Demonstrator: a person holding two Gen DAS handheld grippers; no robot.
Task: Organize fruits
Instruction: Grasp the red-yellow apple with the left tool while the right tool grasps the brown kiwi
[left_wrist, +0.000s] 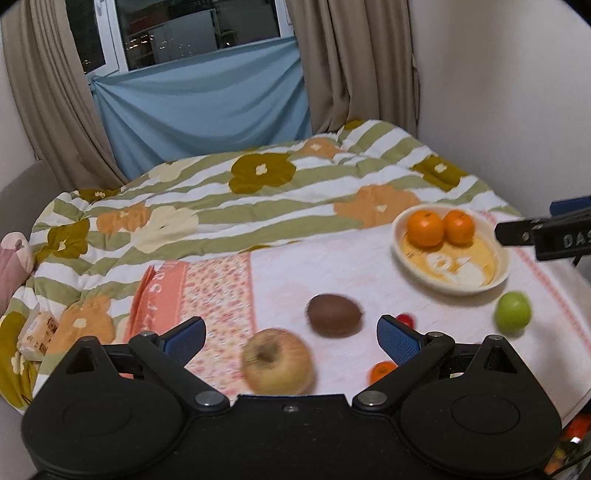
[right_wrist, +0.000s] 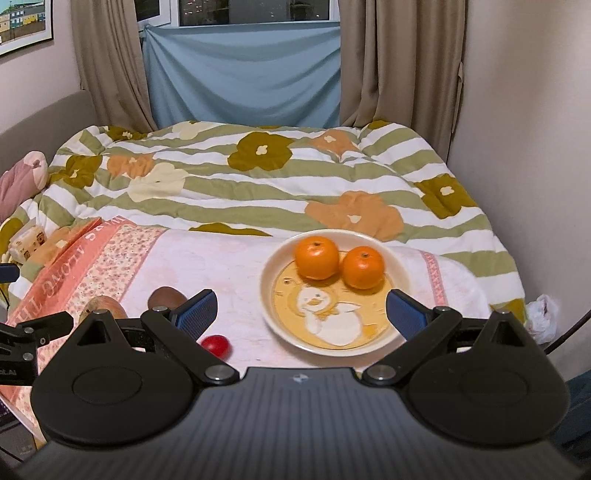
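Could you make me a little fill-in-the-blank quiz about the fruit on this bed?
1. The bowl holds ___ oranges.
2. The picture on the bowl's bottom shows a ___.
3. The green apple lies ___ the bowl.
4. The kiwi is ___ in colour.

Missing words: two; duck; outside; brown

"DAS" on right tool (cut off)

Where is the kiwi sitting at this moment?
In the left wrist view the kiwi lies on the pink towel, just beyond the yellowish apple and left of the duck-print plate.
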